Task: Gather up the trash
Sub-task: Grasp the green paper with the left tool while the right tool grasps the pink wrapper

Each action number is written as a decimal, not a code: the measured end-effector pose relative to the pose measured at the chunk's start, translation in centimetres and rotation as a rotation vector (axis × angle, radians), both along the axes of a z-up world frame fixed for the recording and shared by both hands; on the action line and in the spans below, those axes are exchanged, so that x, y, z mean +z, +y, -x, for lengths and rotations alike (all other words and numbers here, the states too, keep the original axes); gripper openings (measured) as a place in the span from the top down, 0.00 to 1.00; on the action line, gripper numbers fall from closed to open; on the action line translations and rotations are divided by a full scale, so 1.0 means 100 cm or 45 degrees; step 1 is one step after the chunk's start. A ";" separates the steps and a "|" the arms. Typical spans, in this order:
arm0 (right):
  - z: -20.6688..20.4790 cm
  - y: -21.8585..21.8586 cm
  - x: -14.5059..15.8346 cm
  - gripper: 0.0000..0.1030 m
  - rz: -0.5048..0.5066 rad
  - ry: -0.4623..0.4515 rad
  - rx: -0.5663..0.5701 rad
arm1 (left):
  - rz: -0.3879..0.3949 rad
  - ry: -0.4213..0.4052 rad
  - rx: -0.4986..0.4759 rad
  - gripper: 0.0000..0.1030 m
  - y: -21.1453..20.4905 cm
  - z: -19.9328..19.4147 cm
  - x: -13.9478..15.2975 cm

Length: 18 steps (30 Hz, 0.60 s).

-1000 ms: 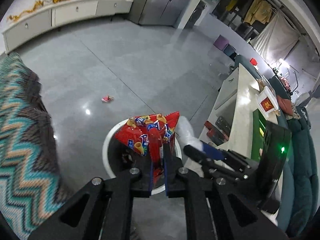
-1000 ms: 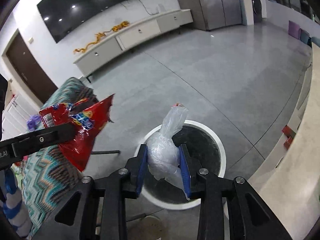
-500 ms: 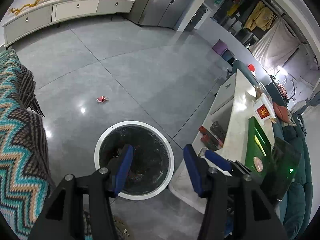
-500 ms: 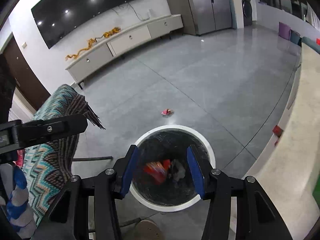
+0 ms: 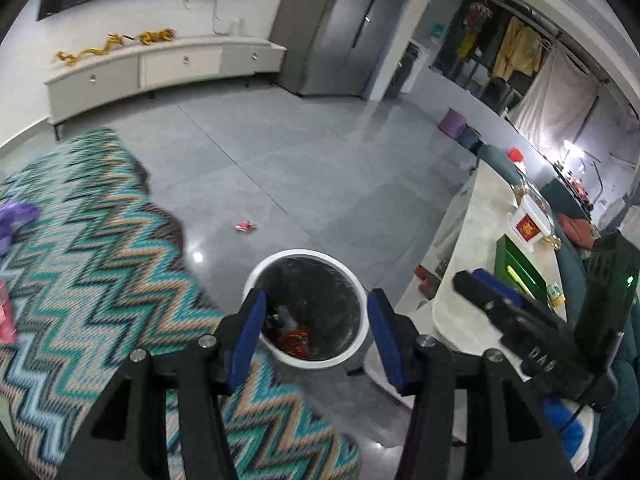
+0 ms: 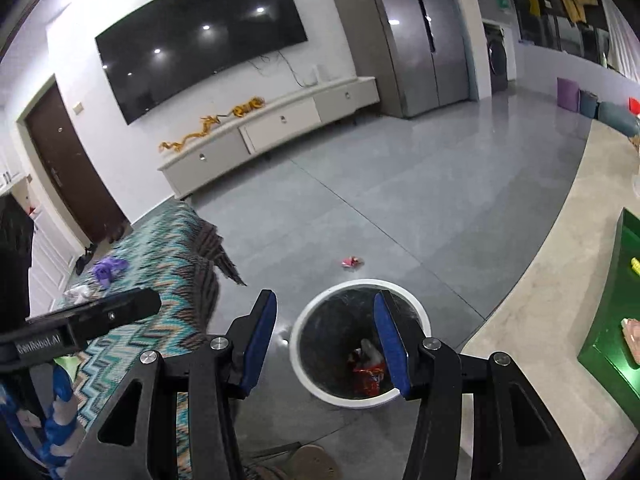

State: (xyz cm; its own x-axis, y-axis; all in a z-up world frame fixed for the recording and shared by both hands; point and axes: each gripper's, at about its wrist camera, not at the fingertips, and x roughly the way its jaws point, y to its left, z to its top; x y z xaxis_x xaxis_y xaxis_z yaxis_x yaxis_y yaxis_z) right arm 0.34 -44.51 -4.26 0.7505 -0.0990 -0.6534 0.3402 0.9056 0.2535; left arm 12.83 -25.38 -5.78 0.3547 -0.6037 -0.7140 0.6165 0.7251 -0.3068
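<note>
A white round trash bin (image 5: 352, 356) with a black liner stands on the grey floor; it also shows in the right wrist view (image 6: 304, 368). A red snack bag (image 5: 294, 340) and a clear plastic bag lie inside it; the red bag (image 6: 368, 378) shows in the right wrist view too. My left gripper (image 5: 316, 336) is open and empty above the bin. My right gripper (image 6: 326, 344) is open and empty above the bin. A small red wrapper (image 5: 245, 226) lies on the floor beyond the bin, also seen in the right wrist view (image 6: 351, 261).
A zigzag-patterned blanket (image 5: 92, 264) covers furniture at the left, with a purple bag (image 6: 109, 270) on it. A beige table (image 5: 476, 264) with a green tray (image 5: 520, 268) stands at the right. A white TV cabinet (image 6: 272, 128) lines the far wall.
Both grippers opened and dropped the red snack bag and the clear plastic bag into the bin. Both have since lifted back and away from it.
</note>
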 end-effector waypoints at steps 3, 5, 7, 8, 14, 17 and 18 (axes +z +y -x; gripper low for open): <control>0.008 0.020 0.020 0.51 0.032 -0.034 0.037 | -0.004 -0.046 0.045 0.50 0.030 0.013 0.009; 0.013 0.030 0.030 0.51 0.054 -0.054 0.059 | 0.005 -0.069 0.073 0.50 0.053 0.021 0.016; 0.015 0.043 0.040 0.51 0.072 -0.075 0.085 | 0.017 -0.094 0.107 0.50 0.076 0.027 0.024; 0.017 0.050 0.046 0.51 0.080 -0.085 0.099 | 0.026 -0.108 0.124 0.50 0.088 0.029 0.027; 0.018 0.096 0.072 0.51 0.114 -0.131 0.227 | 0.041 -0.200 0.261 0.50 0.158 0.043 0.044; 0.009 0.119 0.075 0.51 0.106 -0.139 0.308 | 0.039 -0.220 0.332 0.50 0.195 0.048 0.043; 0.006 0.126 0.075 0.51 0.097 -0.138 0.335 | 0.035 -0.222 0.358 0.50 0.208 0.049 0.042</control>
